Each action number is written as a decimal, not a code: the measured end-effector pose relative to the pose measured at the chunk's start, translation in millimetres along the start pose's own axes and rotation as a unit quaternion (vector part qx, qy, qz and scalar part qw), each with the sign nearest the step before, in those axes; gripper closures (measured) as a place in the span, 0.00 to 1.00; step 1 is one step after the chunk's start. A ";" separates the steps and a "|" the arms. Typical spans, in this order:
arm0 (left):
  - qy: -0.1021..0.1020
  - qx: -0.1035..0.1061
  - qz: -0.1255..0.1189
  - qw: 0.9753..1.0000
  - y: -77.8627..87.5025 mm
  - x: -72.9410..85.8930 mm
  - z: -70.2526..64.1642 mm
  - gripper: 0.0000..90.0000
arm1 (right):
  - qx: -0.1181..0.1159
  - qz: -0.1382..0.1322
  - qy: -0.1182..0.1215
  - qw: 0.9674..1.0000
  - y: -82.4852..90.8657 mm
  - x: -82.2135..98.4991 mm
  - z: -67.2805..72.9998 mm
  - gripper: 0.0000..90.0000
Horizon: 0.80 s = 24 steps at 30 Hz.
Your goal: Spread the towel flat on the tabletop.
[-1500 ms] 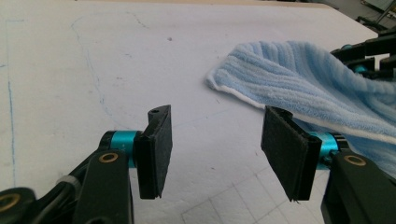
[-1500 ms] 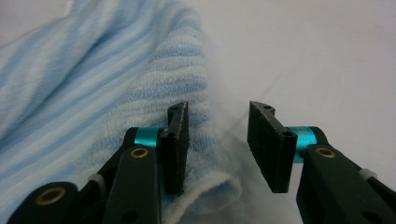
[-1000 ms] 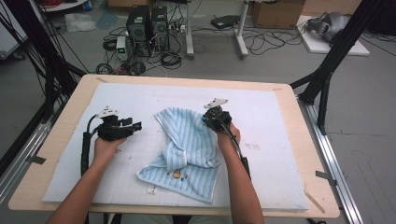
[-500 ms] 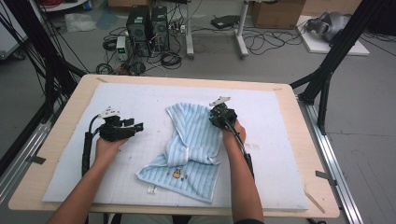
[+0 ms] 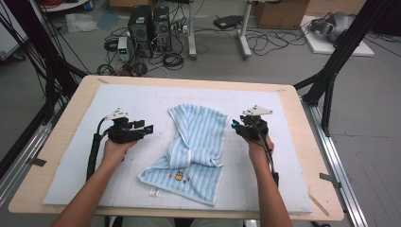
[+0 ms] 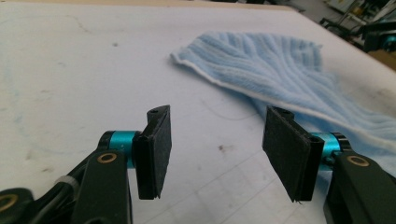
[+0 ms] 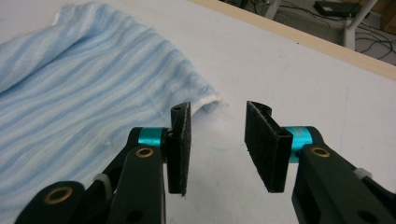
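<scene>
A light-blue striped towel (image 5: 196, 142) lies rumpled and partly folded in the middle of the white mat (image 5: 142, 101); a small picture sits near its front edge. My right gripper (image 5: 235, 125) hovers just right of the towel's far right corner (image 7: 208, 100); its jaws have just been opening and nothing is between them. In the right gripper view the gripper (image 7: 217, 144) points at bare mat beside that corner. My left gripper (image 5: 149, 128) stays left of the towel, open and empty. Its own view has the gripper (image 6: 217, 149) aimed at the towel's edge (image 6: 261, 70).
The mat covers a wooden table (image 5: 302, 142) whose far edge (image 7: 327, 44) runs close behind the towel. A white label (image 5: 152, 192) lies on the mat by the towel's front edge. Computers, cables and stands crowd the floor beyond the table.
My right gripper has let go of the towel's upper part and drawn away to the right. The towel's top now lies spread flat. The left gripper kept its place.
</scene>
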<state>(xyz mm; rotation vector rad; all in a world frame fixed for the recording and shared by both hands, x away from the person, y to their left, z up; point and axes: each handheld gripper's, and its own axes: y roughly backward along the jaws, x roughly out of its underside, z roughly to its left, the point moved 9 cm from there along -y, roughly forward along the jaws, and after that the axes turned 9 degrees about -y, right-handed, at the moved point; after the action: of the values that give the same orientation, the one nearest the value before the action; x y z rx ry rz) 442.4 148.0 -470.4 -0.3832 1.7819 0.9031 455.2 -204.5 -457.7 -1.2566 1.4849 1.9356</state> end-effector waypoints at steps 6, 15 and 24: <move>-0.003 0.015 0.005 1.000 -22.9 -13.0 -17.1 0.46 | -0.026 -0.001 0.005 1.000 12.3 10.5 10.4 0.62; -0.031 0.028 0.055 0.998 -76.2 -14.4 -49.4 0.41 | -0.034 0.000 0.013 0.999 13.1 16.1 11.6 0.56; -0.112 -0.007 0.149 0.982 -115.5 -3.5 -64.6 0.44 | -0.036 -0.003 0.000 0.999 17.5 19.0 2.1 0.55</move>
<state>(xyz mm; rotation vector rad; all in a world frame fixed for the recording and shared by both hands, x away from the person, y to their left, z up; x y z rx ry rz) 474.5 23.6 -502.3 -0.0187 1.6478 1.1215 431.3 -212.7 -463.7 -1.2892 1.4210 2.0028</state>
